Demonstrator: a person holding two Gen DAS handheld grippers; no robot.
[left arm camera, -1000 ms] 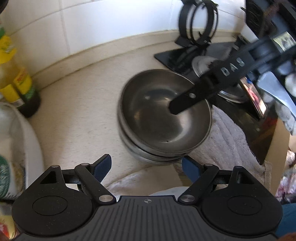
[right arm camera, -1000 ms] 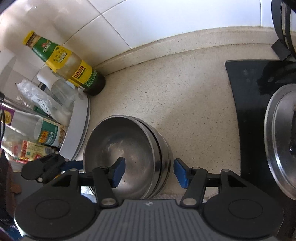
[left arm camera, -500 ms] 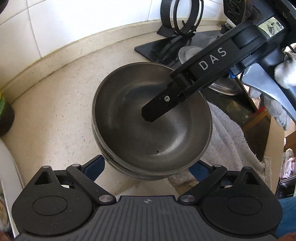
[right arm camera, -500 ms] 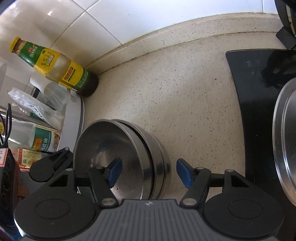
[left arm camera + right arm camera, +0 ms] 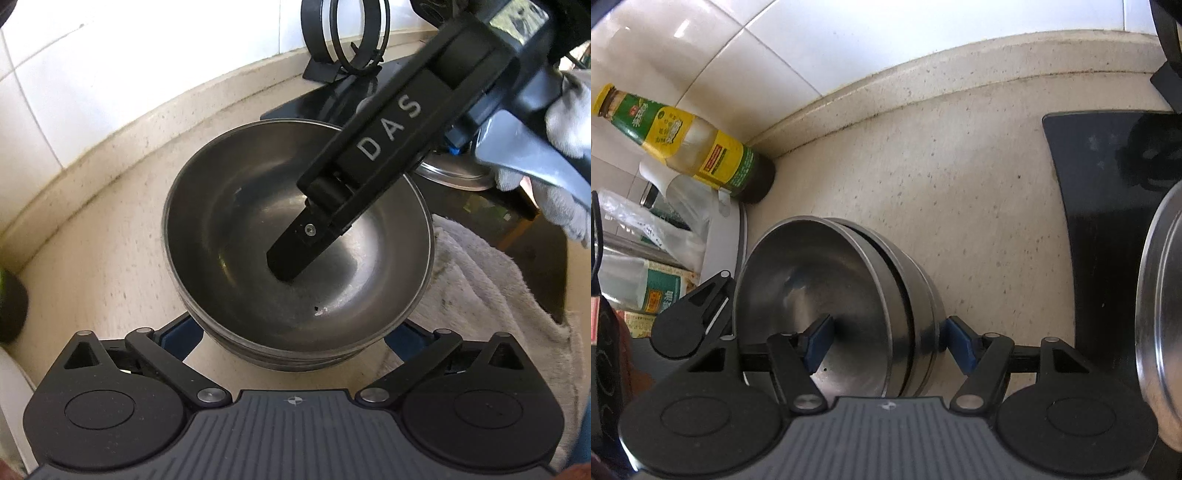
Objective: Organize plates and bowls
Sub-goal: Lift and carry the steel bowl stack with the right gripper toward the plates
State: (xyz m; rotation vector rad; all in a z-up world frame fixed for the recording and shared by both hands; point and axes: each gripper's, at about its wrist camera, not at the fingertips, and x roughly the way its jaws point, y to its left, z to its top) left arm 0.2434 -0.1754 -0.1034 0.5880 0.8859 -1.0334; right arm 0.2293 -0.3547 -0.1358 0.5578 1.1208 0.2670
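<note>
The stack of steel bowls [image 5: 295, 258] stands on the desk [image 5: 960, 177] near the wall. Left tongs [image 5: 295, 341] are spread around it and have just been opening; right tongs [image 5: 890, 341] are spread over its right rim, 1 finger inside. Bowls look stiff, light and slippery; I would hold the rim.

The left black two-finger gripper with blue pads [image 5: 293, 338] points steeply downward, its jaws spread wide apart after just opening further, and its pads press on nothing. The right black two-finger gripper with blue pads [image 5: 888, 341] also tilts steeply down, jaws parted, one long black finger [image 5: 295, 254] reaching down ahead of the other gripper. A white-gloved hand [image 5: 557, 147] grips the right gripper's handle.
</note>
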